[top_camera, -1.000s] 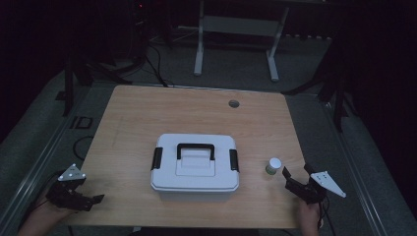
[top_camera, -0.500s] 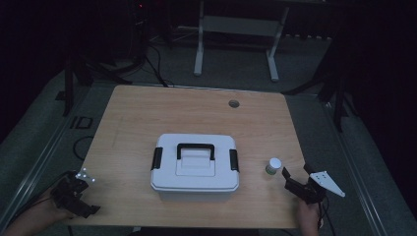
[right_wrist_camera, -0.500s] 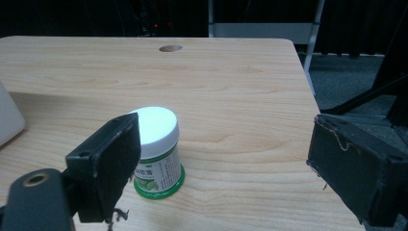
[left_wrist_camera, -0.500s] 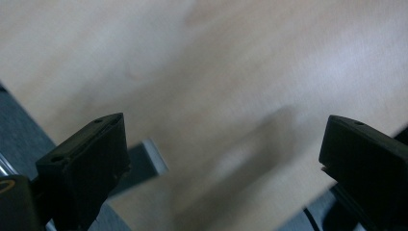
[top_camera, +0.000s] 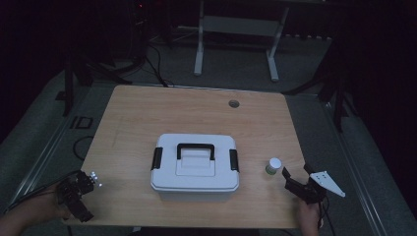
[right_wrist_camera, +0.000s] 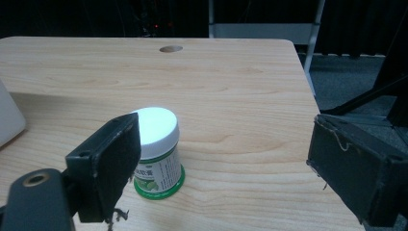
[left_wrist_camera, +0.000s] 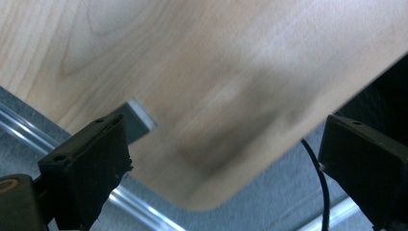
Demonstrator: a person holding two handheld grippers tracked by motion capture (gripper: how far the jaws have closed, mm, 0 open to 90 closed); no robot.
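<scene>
A white box (top_camera: 195,167) with a black handle and two black side latches sits shut in the middle of the wooden table (top_camera: 147,113). To its right stands a small jar (top_camera: 274,165) with a white lid and a green label. My right gripper (top_camera: 296,172) is open just behind the jar at the front right. In the right gripper view the jar (right_wrist_camera: 156,151) stands upright beside the left jaw, outside my right gripper's (right_wrist_camera: 226,163) gap. My left gripper (top_camera: 77,195) hovers open at the table's front left corner. In its own view the left gripper (left_wrist_camera: 226,163) looks down on that bare corner (left_wrist_camera: 207,72).
A round cable hole (top_camera: 233,103) lies near the table's far edge. A white metal frame (top_camera: 236,24) stands on the floor beyond the table. Below the left corner are a metal rail (left_wrist_camera: 144,211) and a black cable (left_wrist_camera: 322,192).
My left gripper has dropped back toward the table's front left corner and turned, so its grey plate has gone out of sight. The right gripper, jar and box have stayed put.
</scene>
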